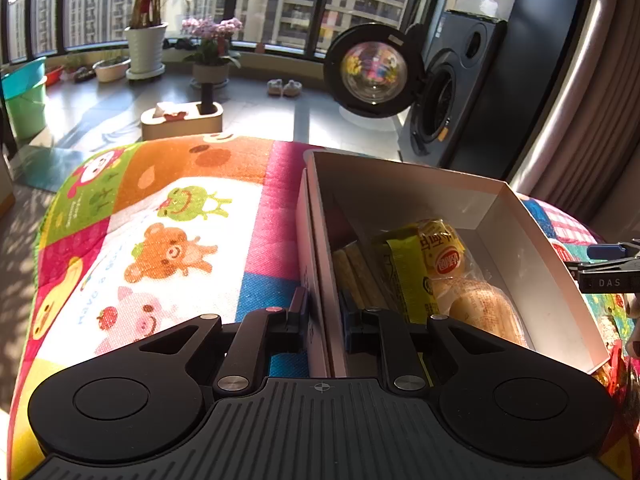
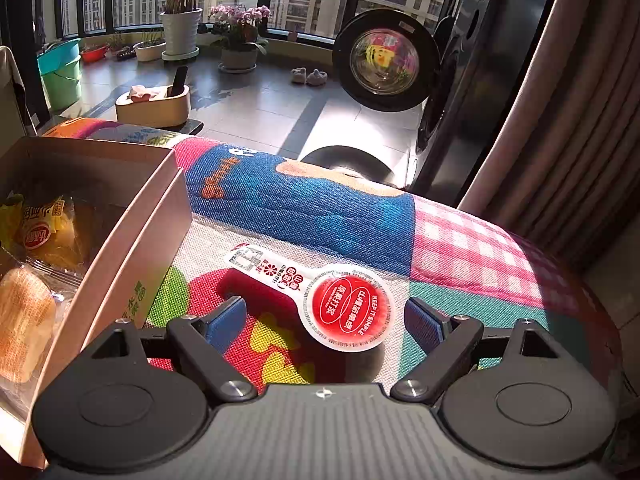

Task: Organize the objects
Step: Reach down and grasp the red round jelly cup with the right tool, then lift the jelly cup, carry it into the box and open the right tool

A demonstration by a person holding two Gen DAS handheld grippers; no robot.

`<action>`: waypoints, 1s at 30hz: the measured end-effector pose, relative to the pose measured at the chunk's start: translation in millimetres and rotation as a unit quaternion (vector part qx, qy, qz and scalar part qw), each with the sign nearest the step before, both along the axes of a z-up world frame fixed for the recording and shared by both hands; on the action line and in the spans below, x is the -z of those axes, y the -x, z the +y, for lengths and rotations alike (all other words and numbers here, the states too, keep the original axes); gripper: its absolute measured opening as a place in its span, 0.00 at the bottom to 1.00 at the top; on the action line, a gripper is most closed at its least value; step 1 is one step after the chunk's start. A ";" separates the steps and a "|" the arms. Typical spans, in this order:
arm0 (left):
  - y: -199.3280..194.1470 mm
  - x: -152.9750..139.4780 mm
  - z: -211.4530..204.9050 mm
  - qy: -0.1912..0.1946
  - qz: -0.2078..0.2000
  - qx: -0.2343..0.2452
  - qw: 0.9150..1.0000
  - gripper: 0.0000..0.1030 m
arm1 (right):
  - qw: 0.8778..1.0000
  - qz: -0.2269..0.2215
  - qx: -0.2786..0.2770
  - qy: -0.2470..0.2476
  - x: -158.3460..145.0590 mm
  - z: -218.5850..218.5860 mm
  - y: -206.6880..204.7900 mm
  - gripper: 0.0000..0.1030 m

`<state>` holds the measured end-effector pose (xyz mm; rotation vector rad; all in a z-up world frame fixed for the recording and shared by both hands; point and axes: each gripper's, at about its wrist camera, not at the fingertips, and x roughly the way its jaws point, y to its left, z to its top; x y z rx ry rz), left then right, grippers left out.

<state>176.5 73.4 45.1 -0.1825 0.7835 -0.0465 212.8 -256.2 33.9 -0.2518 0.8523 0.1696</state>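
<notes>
Between the right claw [image 2: 324, 314] (spread wide), the sachet [image 2: 320, 294] points up-left; left claw [image 1: 326, 312] pinches the box [image 1: 320, 264] wall

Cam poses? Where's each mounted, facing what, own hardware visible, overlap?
Left wrist: behind the left hand-held gripper, facing the window; fingers clamp the box wall; right gripper's tip shows at the edge.
Right wrist: behind the open right hand-held gripper, over a red-lidded cup.
Shared: box, mat, washer, plants.

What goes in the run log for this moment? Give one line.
left gripper: shut on box wall | right gripper: open around red-lidded cup on mat | snacks: in box
</notes>
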 end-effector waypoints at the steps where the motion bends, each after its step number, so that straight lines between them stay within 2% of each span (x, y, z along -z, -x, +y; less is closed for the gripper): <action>1: 0.4 0.0 0.3 0.000 0.000 0.001 1.000 0.17 | 1.000 0.007 0.008 -0.004 3.5 -0.7 -7.6 0.84; 3: 0.6 0.0 0.8 0.002 0.000 0.001 1.000 0.17 | 0.999 0.022 0.031 -0.026 10.8 -8.2 -23.0 0.84; 4: 0.7 -0.2 1.0 0.002 0.000 0.002 1.000 0.17 | 0.998 0.028 0.037 -0.040 10.5 -12.1 -25.0 0.78; 5: 0.8 -0.1 0.9 0.002 0.000 0.002 1.000 0.17 | 0.996 0.036 0.044 -0.065 9.7 -19.1 -24.9 0.61; 6: 0.9 -0.2 0.8 0.002 0.000 0.003 1.000 0.17 | 0.995 0.043 0.046 -0.079 7.5 -23.7 -22.2 0.60; 8: 0.6 -0.3 0.6 0.001 0.000 0.003 1.000 0.17 | 0.995 0.035 0.048 -0.082 0.8 -28.8 -7.7 0.60; 13: 1.1 -0.5 0.0 0.000 -0.001 0.001 1.000 0.17 | 0.998 0.014 0.009 -0.064 -20.7 -36.3 52.1 0.60; 17: 1.5 -0.6 -0.7 -0.002 -0.001 0.000 1.000 0.17 | 0.999 0.001 -0.046 -0.021 -38.5 -37.0 121.3 0.60; 20: 2.4 -0.5 -0.4 0.000 -0.001 -0.001 1.000 0.17 | 0.997 0.024 -0.067 -0.015 -39.7 -41.8 165.5 0.60; 23: 2.9 -0.4 -0.4 -0.001 -0.002 0.000 1.000 0.17 | 0.996 0.054 -0.063 -0.012 -29.8 -49.5 201.9 0.60; 26: 3.0 -0.5 -0.4 -0.002 -0.002 0.000 1.000 0.17 | 0.996 0.068 -0.057 0.016 -13.5 -50.5 222.3 0.60; 30: 3.2 -0.5 -0.6 -0.004 -0.002 0.000 1.000 0.17 | 0.997 0.047 -0.050 0.032 -5.9 -49.4 208.8 0.60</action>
